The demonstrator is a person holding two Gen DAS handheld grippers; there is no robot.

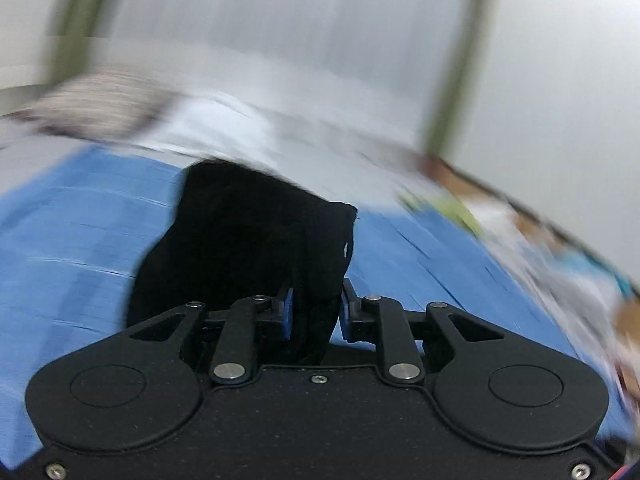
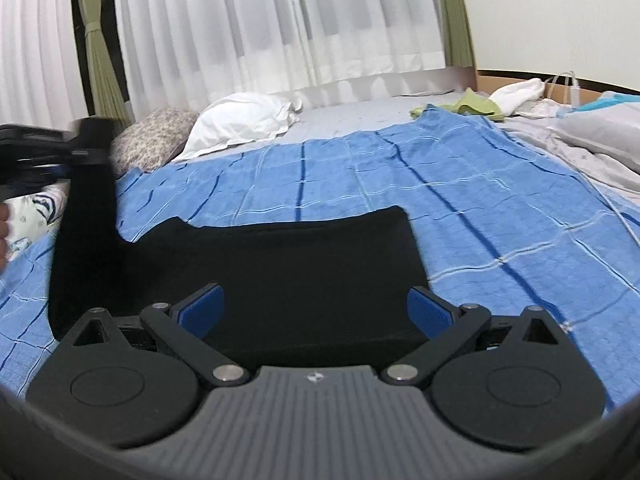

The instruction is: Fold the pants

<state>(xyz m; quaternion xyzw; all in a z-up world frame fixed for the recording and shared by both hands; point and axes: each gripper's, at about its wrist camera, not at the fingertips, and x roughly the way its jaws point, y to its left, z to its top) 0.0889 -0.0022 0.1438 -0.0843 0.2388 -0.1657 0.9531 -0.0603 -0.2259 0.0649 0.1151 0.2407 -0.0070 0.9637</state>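
Black pants (image 2: 300,256) lie flat on a blue checked blanket (image 2: 440,184) over a bed. One end of them rises in a blurred strip at the left, pinched by my left gripper (image 2: 76,156). In the left wrist view the left gripper (image 1: 316,300) is shut on a bunch of the black pants (image 1: 240,232), which hang lifted above the blanket (image 1: 60,240). My right gripper (image 2: 316,308) is open just over the near edge of the flat part, and its blue pads (image 2: 200,310) touch nothing.
A white pillow (image 2: 244,120) and a patterned pillow (image 2: 152,140) lie at the head of the bed under white curtains. A green cloth (image 2: 476,106), a white towel (image 2: 520,92) and grey bedding (image 2: 600,140) sit at the far right. A thin cable (image 2: 612,204) runs down the blanket's right side.
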